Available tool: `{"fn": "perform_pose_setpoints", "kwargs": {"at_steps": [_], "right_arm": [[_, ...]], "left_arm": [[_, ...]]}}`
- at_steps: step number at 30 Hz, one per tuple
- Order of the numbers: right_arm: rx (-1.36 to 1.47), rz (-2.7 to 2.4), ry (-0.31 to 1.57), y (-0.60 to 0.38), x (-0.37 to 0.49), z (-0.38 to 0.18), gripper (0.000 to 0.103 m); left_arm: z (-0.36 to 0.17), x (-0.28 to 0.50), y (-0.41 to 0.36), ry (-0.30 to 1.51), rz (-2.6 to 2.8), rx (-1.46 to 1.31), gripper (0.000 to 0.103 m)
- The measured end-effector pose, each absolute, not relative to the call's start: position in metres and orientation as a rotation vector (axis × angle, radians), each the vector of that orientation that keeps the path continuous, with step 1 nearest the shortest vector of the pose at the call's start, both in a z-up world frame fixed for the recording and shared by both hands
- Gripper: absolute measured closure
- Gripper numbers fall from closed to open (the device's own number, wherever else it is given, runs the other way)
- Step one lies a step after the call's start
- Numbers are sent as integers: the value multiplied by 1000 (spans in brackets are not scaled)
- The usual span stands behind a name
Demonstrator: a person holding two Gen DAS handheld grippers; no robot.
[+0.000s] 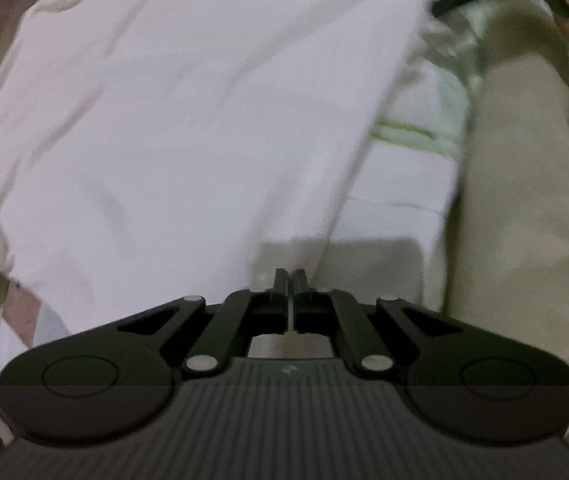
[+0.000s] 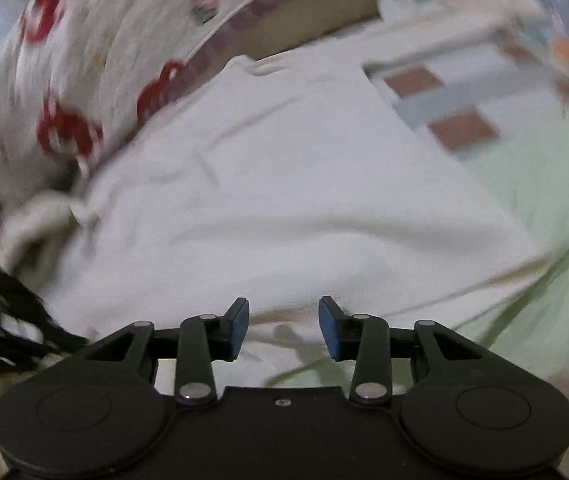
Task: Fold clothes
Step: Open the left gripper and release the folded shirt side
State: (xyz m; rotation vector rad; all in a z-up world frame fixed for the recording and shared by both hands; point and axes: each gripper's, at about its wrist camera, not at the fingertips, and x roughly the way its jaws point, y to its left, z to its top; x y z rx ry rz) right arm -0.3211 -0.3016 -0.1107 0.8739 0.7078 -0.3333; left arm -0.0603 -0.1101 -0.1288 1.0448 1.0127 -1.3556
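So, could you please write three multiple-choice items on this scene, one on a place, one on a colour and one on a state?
1. In the right wrist view, where does the red-flowered white fabric lie relative to the plain white cloth garment?
A. to its upper left
B. to its lower right
C. underneath the gripper

2. What colour are the right gripper's finger pads?
A. orange
B. blue
C. green

3. How do the left gripper's jaws stand?
A. wide open
B. closed together
C. out of view

Answers:
1 A: the red-flowered white fabric sits up and left of the plain white cloth garment.
2 B: the right gripper is open, and its pads show blue faces.
3 B: the left gripper has its black fingers meeting at the garment's edge; whether cloth is pinched is unclear.
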Motion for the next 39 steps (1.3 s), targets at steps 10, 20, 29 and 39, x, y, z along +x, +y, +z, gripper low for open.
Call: {"fn": "perform_pose_setpoints", "kwargs": {"at_steps": [10,20,29,39], "right_arm": [[1240,-534,597,-340,-358,-152,51],[1175,-636,522,-334,-349,-170,50],[1050,-481,230,-308,-395,-130,101],[422,-365,724,-270,-329,-89,68]], "left_arm": [[-133,-46,-93,1202,-1365,875,67],[-145,-53,-84,1116,-1355,967,62],[-101,-57,-52,1076,-1565,921,102],[-93,-47,-25,1116,-1545,992,102]]}}
